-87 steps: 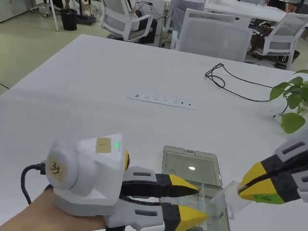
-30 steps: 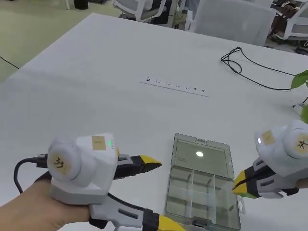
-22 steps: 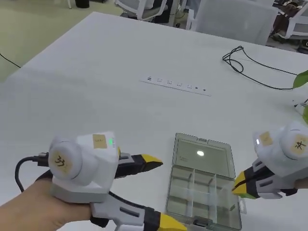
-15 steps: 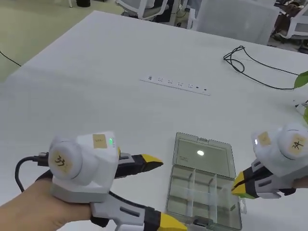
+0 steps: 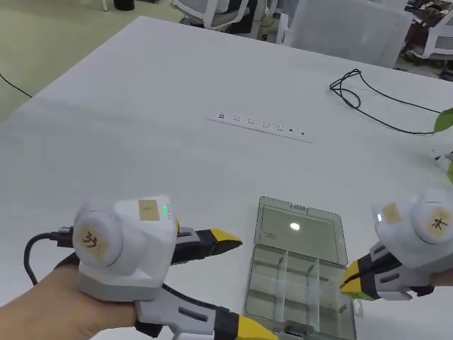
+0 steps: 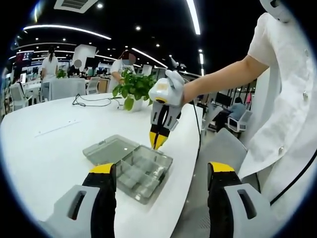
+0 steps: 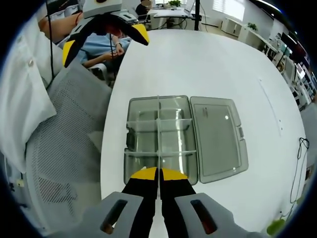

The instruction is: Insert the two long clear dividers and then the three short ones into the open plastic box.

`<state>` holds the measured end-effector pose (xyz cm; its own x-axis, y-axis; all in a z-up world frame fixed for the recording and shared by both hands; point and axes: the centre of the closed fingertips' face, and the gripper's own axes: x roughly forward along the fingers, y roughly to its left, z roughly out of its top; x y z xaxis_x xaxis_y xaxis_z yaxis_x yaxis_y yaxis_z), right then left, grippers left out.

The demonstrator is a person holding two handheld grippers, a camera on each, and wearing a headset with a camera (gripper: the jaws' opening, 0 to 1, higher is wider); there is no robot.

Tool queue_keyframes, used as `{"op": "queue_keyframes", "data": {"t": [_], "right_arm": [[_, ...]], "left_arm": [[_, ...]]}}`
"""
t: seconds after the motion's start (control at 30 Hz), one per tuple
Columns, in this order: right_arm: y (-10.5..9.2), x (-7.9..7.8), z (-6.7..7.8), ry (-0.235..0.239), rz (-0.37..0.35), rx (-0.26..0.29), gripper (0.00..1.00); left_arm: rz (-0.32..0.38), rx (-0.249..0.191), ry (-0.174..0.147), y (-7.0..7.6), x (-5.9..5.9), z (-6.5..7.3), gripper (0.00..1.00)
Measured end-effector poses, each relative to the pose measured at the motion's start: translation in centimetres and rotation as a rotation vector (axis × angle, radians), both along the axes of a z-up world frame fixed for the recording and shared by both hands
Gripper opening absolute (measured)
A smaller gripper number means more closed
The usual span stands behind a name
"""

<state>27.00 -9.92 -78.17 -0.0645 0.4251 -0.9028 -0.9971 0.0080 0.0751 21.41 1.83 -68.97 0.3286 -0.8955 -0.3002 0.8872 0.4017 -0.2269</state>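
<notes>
The clear plastic box (image 5: 263, 290) lies open on the white table, its lid (image 5: 303, 230) flat behind it. Clear dividers (image 7: 157, 120) stand inside and split it into compartments. My right gripper (image 5: 345, 283) is at the box's right edge with its jaws closed. In the right gripper view a thin clear short divider (image 7: 158, 159) runs edge-on from between the tips (image 7: 159, 172) into the nearest compartment. My left gripper (image 5: 237, 287) hovers open to the left of the box (image 6: 130, 166), nothing between its jaws (image 6: 162, 169). The right gripper (image 6: 157, 143) shows above the box's far edge.
A white power strip (image 5: 262, 126) lies further back on the table (image 5: 141, 127), and a black cable (image 5: 375, 95) loops at the back right. A potted plant's leaves (image 5: 444, 120) reach in from the right. Office chairs (image 5: 340, 28) stand beyond the far edge.
The right gripper brought the clear divider to the box's right side and has sunk slightly lower. The left gripper drew back to the left of the box and stays open.
</notes>
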Motion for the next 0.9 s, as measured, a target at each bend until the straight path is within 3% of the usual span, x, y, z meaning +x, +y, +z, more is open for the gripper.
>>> {"op": "queue_keyframes", "data": {"t": [0.6,0.9], "right_arm": [[0.0,0.0,-1.8,-0.019,0.018,0.024,0.02],[0.2,-0.1,-3.4,-0.04,0.039,-0.016,0.02]], "left_arm": [[0.005,0.005,0.007,0.1,0.0,-0.2,0.75],[0.003,0.013,0.01,0.2,0.0,-0.4,0.75]]}}
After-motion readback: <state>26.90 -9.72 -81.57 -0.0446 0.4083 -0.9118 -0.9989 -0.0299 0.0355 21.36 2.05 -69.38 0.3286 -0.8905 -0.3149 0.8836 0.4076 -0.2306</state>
